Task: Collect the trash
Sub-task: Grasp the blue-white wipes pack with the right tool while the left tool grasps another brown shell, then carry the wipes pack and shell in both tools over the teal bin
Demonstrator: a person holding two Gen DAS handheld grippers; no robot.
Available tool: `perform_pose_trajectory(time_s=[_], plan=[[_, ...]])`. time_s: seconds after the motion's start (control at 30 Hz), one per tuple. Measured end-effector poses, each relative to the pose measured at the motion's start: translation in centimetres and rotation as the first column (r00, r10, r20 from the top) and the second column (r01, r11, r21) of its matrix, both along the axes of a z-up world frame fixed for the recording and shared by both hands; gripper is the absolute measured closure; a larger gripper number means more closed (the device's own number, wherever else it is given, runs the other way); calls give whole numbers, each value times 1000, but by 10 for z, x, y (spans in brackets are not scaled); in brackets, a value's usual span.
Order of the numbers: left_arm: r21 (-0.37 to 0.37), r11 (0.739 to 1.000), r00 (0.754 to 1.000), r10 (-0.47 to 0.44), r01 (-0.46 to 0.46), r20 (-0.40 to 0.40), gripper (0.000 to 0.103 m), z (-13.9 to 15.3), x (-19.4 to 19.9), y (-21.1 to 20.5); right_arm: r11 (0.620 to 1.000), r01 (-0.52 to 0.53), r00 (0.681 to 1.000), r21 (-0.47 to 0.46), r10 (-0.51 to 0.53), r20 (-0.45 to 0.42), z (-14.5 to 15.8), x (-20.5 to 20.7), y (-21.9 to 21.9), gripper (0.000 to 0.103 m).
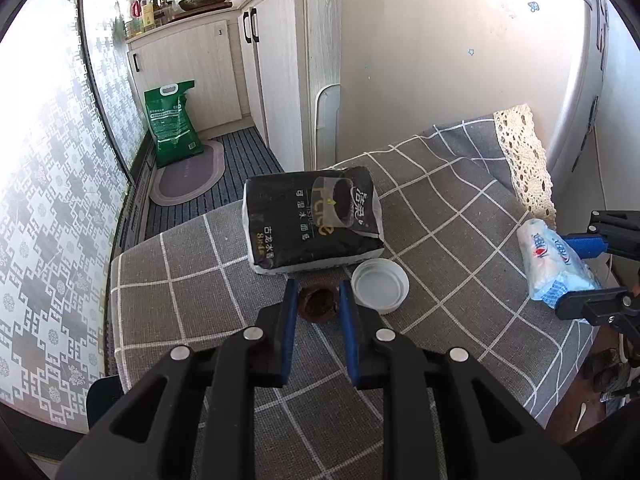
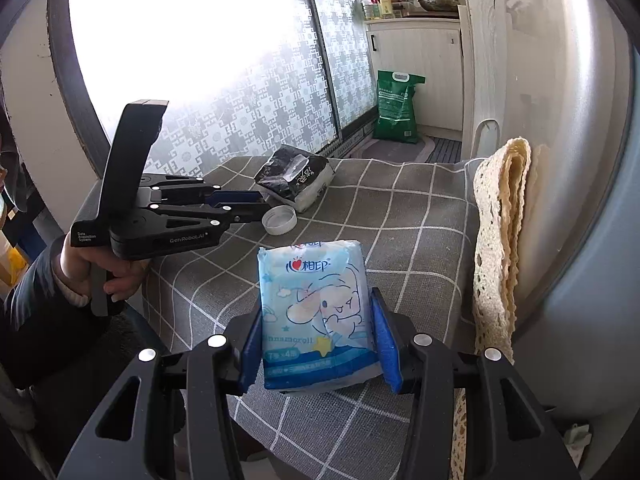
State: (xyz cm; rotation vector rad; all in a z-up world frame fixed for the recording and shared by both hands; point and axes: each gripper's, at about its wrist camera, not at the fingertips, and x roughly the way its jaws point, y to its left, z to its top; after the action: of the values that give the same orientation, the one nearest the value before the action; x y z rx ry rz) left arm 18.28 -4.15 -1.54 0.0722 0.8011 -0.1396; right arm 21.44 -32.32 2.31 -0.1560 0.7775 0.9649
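Table covered by a grey checked cloth (image 1: 460,216), recorded across the centre of both views; black tissue pack (image 1: 312,220) noted at centre of the left wrist view, a white lid (image 1: 380,286) lying just below and right of it.

Left gripper (image 1: 319,300), seen at lower centre of its own view: blue pads set either side of a small brown paper cup (image 1: 318,300), the left pad apparently touching it, a sliver of gap seen at the right; whether the cup was pinched could not be told.

Right gripper (image 2: 320,340), at lower centre of its view: pads pressed against both sides of a pale blue tissue packet (image 2: 316,316), which was clamped over the cloth.

Green sack (image 1: 174,124) recorded on the floor, upper left; lace cloth (image 2: 500,240) at the right edge.
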Motion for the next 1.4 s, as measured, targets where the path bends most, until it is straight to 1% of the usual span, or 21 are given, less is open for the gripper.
perform_pose_trajectory(time_s=[0.1, 0.2, 0.37, 0.47, 0.57, 0.67, 0.83, 1.03, 1.3, 1.4], plan=[[-50, 999, 1000, -11, 12, 29, 81, 6, -7, 4, 1000, 7, 1000, -5, -7, -4, -1, 2, 8, 54], [-52, 999, 997, -13, 17, 73, 81, 12, -17, 4, 1000, 13, 1000, -6, -13, -11, 1, 3, 13, 54], [-73, 997, 995, -6, 13, 101, 81, 16, -27, 8, 999, 34, 998, 36, -32, -51, 9, 4, 31, 54], [-95, 995, 992, 6, 5, 123, 81, 22, -36, 17, 998, 45, 997, 51, -42, -64, 16, 1, 46, 54], [-133, 991, 989, 32, -13, 141, 81, 27, -43, 34, 995, 63, 995, 73, -57, -82, 22, -3, 60, 54], [-150, 988, 986, 60, -37, 153, 81, 31, -50, 51, 997, 53, 996, 63, -48, -79, 26, -10, 79, 54], [-162, 985, 983, 87, -61, 161, 81, 33, -62, 75, 1000, 18, 999, 19, -18, -42, 32, -23, 113, 54], [-173, 978, 976, 147, -118, 163, 81, 33, -79, 111, 1000, -9, 1000, 8, 9, -25, 38, -32, 145, 54], [-179, 966, 970, 209, -186, 122, 81, 18, -92, 154, 999, -45, 999, -25, 45, -9, 40, -43, 182, 54], [-170, 962, 967, 232, -213, 102, 80, 10, -96, 167, 998, -60, 998, -31, 59, -8, 40, -47, 192, 54]])
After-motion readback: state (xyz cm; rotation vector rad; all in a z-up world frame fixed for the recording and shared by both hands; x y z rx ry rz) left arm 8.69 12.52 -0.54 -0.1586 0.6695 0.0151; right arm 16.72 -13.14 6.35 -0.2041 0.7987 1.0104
